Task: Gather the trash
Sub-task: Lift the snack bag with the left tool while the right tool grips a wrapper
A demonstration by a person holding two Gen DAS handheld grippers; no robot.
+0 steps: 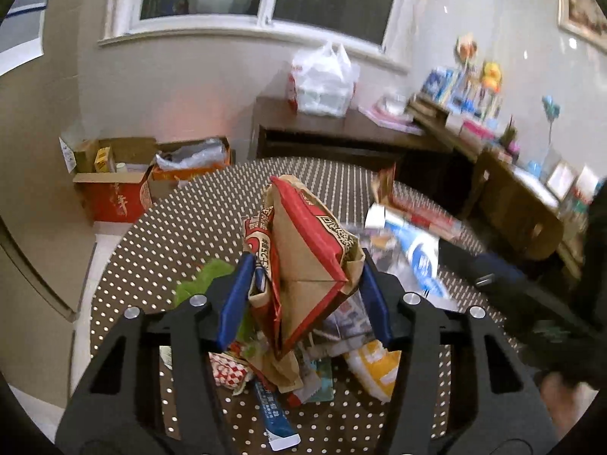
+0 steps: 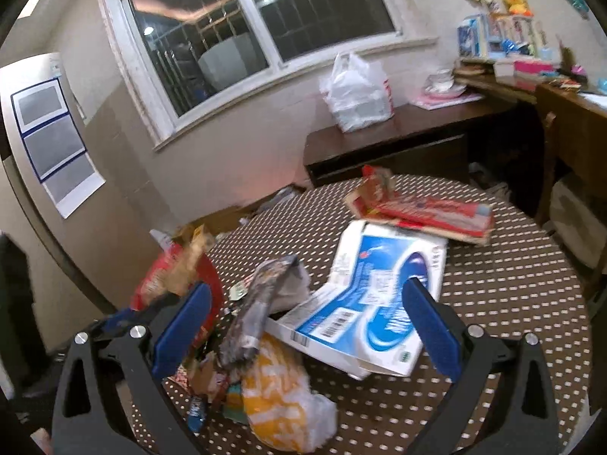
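The left gripper [image 1: 303, 284] fingers pinch a crumpled red-and-brown paper bag [image 1: 303, 258] above the litter heap near the middle of the polka-dot surface [image 1: 151, 258]. The right gripper [image 2: 303, 326] fingers are spread (nothing between the pads) over a blue-and-white carton [image 2: 379, 295] beside a yellow wrapper [image 2: 277, 398].

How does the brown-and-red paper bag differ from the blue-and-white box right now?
The paper bag is crumpled and stands upright between the left gripper's fingers; the box is smooth-sided and lies tilted on the table. The right gripper is open above the box, not gripping it. Both are paper packaging.
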